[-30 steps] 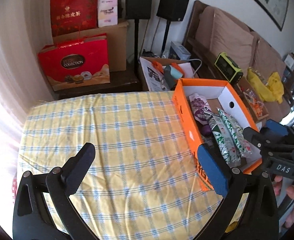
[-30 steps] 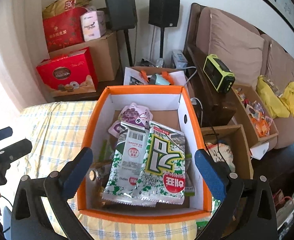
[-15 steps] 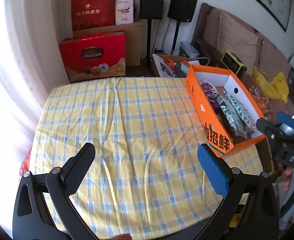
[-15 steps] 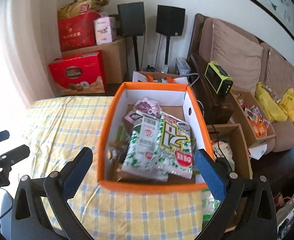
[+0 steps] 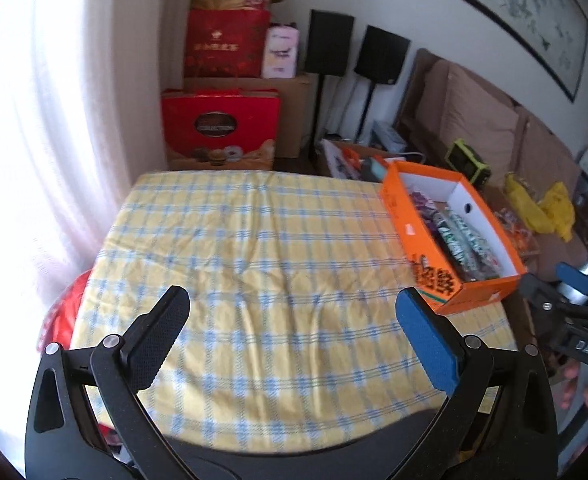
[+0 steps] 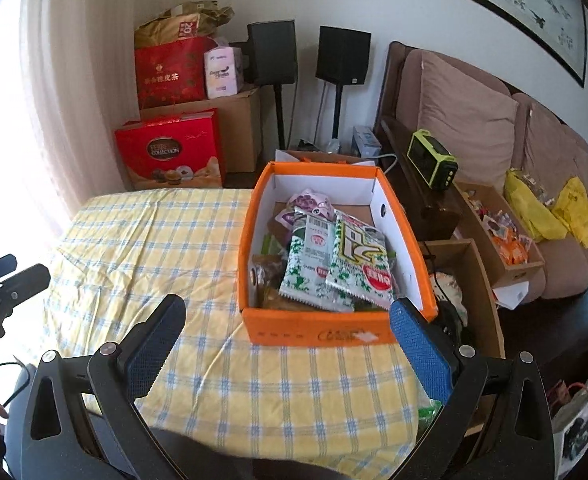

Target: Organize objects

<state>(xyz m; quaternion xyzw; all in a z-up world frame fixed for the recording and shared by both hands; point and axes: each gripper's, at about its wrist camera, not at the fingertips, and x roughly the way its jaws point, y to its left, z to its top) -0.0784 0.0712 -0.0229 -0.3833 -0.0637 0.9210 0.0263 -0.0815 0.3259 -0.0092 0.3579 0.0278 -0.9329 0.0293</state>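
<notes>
An orange box (image 6: 322,330) with white inner walls stands on the right side of the table with the yellow checked cloth (image 6: 153,248). It holds several snack packets, with two green-and-white packets (image 6: 334,264) on top and a purple packet (image 6: 310,202) behind. The box also shows in the left wrist view (image 5: 426,256). My left gripper (image 5: 294,320) is open and empty above the near middle of the cloth (image 5: 253,248). My right gripper (image 6: 285,332) is open and empty, just in front of the box's near wall. Each gripper shows at the edge of the other's view.
Red gift boxes (image 6: 171,154) and cardboard boxes are stacked behind the table by the curtain. Two black speakers (image 6: 344,60) stand on poles at the wall. A brown sofa (image 6: 474,132) and open cardboard boxes (image 6: 494,236) lie to the right of the table.
Both grippers have drawn back and up from the table. The orange box now looks smaller and farther away in both views. Both stay open and empty.
</notes>
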